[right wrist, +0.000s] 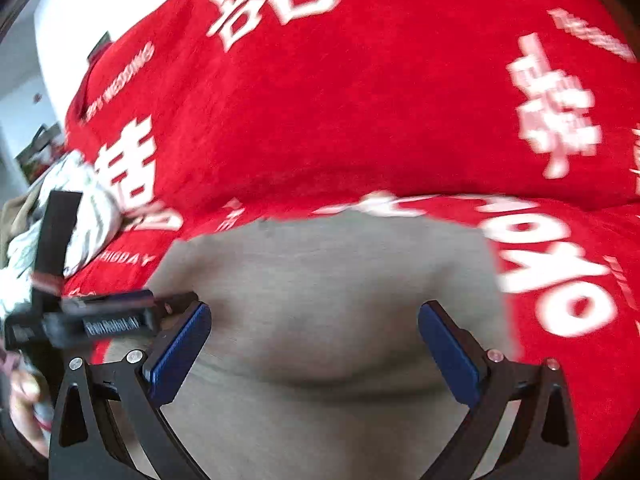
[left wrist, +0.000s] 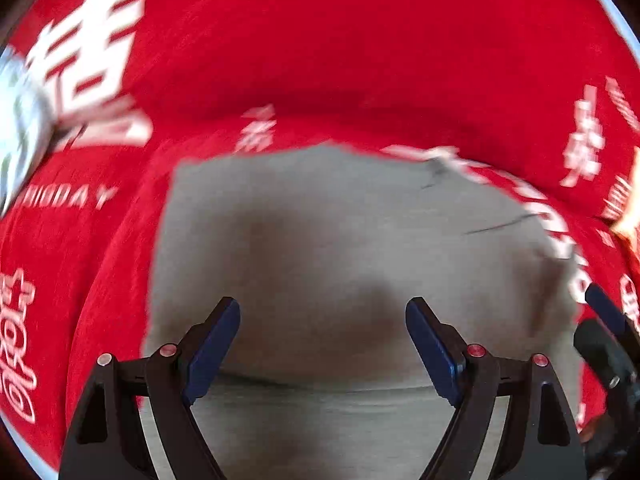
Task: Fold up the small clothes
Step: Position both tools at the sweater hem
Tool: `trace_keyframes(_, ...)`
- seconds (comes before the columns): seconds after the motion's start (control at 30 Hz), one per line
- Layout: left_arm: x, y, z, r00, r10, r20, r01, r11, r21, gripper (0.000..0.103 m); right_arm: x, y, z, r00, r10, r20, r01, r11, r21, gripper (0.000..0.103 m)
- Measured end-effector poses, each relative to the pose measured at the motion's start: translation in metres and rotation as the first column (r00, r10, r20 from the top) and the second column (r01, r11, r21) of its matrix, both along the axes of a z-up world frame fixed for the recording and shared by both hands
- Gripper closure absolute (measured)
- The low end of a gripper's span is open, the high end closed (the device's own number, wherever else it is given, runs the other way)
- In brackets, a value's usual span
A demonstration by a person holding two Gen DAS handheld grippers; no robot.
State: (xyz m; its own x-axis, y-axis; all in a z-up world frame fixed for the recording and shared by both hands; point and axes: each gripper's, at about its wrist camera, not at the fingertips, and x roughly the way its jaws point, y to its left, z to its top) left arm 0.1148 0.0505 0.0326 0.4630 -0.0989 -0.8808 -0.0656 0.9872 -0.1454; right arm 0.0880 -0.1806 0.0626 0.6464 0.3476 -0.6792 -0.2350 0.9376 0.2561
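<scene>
While both pairs of jaws stand wide apart with nothing between their blue pads, the grey garment point(left wrist: 360, 240) lies directly beneath and ahead of them; the left gripper point(left wrist: 323, 344) and the right gripper point(right wrist: 314, 350) hover side by side over its near part, so neither seems clearly nearer. The garment's long axis appears to run left to right across both views, with a soft crease crossing its near part; it looks like a thin, matte knit, limp and already flattened into a rough rectangle with blurred far corners. Around it spreads a red cloth point(left wrist: 320, 40), plush-looking, printed with bold white characters; at the far left a pale crumpled fabric point(right wrist: 84, 208) sits well apart, likely waiting its turn.
</scene>
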Motion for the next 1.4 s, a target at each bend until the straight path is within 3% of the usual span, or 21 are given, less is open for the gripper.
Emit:
trace_keyframes(0.1,0.000,0.005,-0.013,1.000,-0.001,-0.008,0.001,1.000,0.028,0.017,0.028,0.022,-0.029,0.994,-0.002,-0.105,-0.007,0.996,-0.085,0.000)
trace_keyframes(0.2,-0.004,-0.006,-0.016,0.999,-0.053,0.010,0.052,0.993,0.110,0.017,0.037,0.005,-0.053,0.980,-0.114,-0.165,0.075,0.971,-0.229,0.003)
trace_keyframes(0.3,-0.013,-0.010,-0.013,0.996,-0.079,0.029,0.074,0.987,0.142,0.017,0.024,-0.023,-0.043,0.972,-0.207,-0.114,0.168,0.944,-0.283,0.004)
trace_keyframes(0.4,-0.019,-0.014,-0.008,0.994,-0.098,0.043,0.093,0.990,0.110,0.017,0.007,-0.036,-0.028,0.945,-0.325,-0.028,0.279,0.850,-0.447,0.003)
trace_keyframes(0.43,-0.019,-0.017,-0.008,0.994,-0.102,0.039,0.097,0.990,0.106,0.017,0.004,-0.041,-0.024,0.941,-0.338,-0.024,0.293,0.849,-0.439,0.003)
trace_keyframes(0.53,-0.020,-0.034,-0.009,0.992,-0.122,0.027,0.118,0.985,0.130,0.017,0.003,-0.039,-0.016,0.947,-0.314,-0.062,0.274,0.896,-0.349,0.003)
trace_keyframes(0.6,-0.023,-0.039,-0.011,0.992,-0.121,0.022,0.116,0.982,0.151,0.017,0.003,-0.027,-0.011,0.966,-0.244,-0.084,0.214,0.938,-0.271,0.002)
trace_keyframes(0.67,-0.031,-0.039,-0.008,0.993,-0.116,0.029,0.110,0.982,0.153,0.017,0.007,-0.020,-0.020,0.971,-0.167,-0.170,0.137,0.975,-0.176,0.002)
trace_keyframes(0.7,-0.036,-0.038,-0.006,0.993,-0.114,0.028,0.109,0.983,0.149,0.017,0.006,-0.013,-0.030,0.956,-0.182,-0.229,0.131,0.966,-0.222,0.002)
trace_keyframes(0.77,-0.051,-0.034,0.000,0.993,-0.113,0.043,0.106,0.985,0.133,0.017,-0.005,-0.005,-0.035,0.951,-0.213,-0.224,0.142,0.944,-0.297,0.002)
trace_keyframes(0.87,-0.071,-0.032,0.000,0.991,-0.109,0.071,0.099,0.985,0.139,0.017,-0.035,0.001,-0.028,0.968,-0.194,-0.162,0.147,0.954,-0.262,0.002)
trace_keyframes(0.97,-0.088,-0.036,-0.016,0.993,-0.114,0.025,0.109,0.983,0.147,0.017,-0.059,0.012,-0.042,0.966,-0.161,-0.204,0.099,0.954,-0.283,0.002)
trace_keyframes(1.0,-0.097,-0.037,-0.017,0.993,-0.111,0.043,0.104,0.983,0.149,0.017,-0.067,0.015,-0.049,0.963,-0.158,-0.219,0.087,0.950,-0.300,0.002)
trace_keyframes(1.07,-0.121,-0.039,-0.017,0.991,-0.115,0.069,0.104,0.983,0.153,0.017,-0.095,0.016,-0.048,0.978,-0.154,-0.142,0.101,0.940,-0.326,0.000)
trace_keyframes(1.27,-0.188,-0.038,-0.018,0.983,-0.140,0.122,0.118,0.978,0.174,0.017,-0.169,0.006,-0.055,0.990,-0.131,-0.047,0.110,0.945,-0.306,0.001)
trace_keyframes(1.4,-0.225,-0.032,-0.026,0.984,-0.132,0.122,0.111,0.980,0.163,0.010,-0.209,0.005,-0.061,0.994,-0.107,-0.017,0.096,0.947,-0.306,0.001)
